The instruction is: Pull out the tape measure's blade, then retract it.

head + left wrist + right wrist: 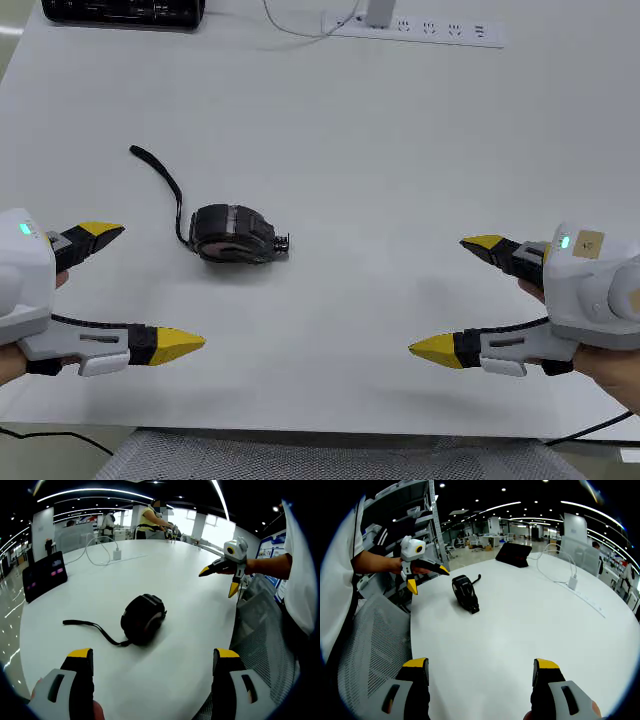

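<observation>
A black tape measure (236, 234) lies on the white table (380, 150), its blade tip at the right end and a black wrist strap (165, 185) trailing to the upper left. My left gripper (160, 288) hovers open to its lower left, yellow tips apart, nothing between them. My right gripper (458, 297) stands open at the right, well away from the tape. The left gripper view has the tape measure (143, 618) ahead of my left gripper (154, 656) and the right gripper (220, 578) beyond. In the right gripper view, the tape measure (465, 592) lies far ahead of my right gripper (482, 666).
A white power strip (425, 28) with a cable lies at the table's far edge, and a dark keyboard-like object (120, 10) sits at the far left. A grey mesh chair (330, 455) is below the near edge. People stand far across the room.
</observation>
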Tool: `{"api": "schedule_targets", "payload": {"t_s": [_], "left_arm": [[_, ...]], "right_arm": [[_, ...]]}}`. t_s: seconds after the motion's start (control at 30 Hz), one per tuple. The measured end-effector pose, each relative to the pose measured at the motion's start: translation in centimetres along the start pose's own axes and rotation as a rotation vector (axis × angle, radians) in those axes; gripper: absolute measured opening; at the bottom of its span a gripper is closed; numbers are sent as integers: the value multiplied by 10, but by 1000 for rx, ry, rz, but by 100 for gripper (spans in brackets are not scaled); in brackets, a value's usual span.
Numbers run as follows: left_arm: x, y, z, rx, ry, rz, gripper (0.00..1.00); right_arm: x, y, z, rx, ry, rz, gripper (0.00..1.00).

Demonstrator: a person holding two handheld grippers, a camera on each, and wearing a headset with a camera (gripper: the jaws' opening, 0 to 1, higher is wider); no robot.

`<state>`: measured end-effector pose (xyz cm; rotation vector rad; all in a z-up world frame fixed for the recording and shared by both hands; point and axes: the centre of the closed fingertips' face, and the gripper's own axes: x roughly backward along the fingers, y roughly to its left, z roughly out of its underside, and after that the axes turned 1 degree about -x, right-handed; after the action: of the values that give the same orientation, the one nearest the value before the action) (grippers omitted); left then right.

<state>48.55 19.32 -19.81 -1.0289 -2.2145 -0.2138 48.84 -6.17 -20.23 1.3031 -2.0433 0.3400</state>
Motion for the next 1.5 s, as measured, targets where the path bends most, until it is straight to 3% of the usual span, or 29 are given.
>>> {"api": "schedule_targets", "payload": {"t_s": [0.53,0.83,1.5], "left_arm": [[1,1,-4,1,-13,-3,98],[2,1,-5,12,-22,6,93],[-2,6,-4,-5,3,9,96]], "right_arm": [[0,-2,0,14,-6,8,83],[1,-2,1,4,-5,12,82],[-6,-7,-7,40,-1,4,85]]}}
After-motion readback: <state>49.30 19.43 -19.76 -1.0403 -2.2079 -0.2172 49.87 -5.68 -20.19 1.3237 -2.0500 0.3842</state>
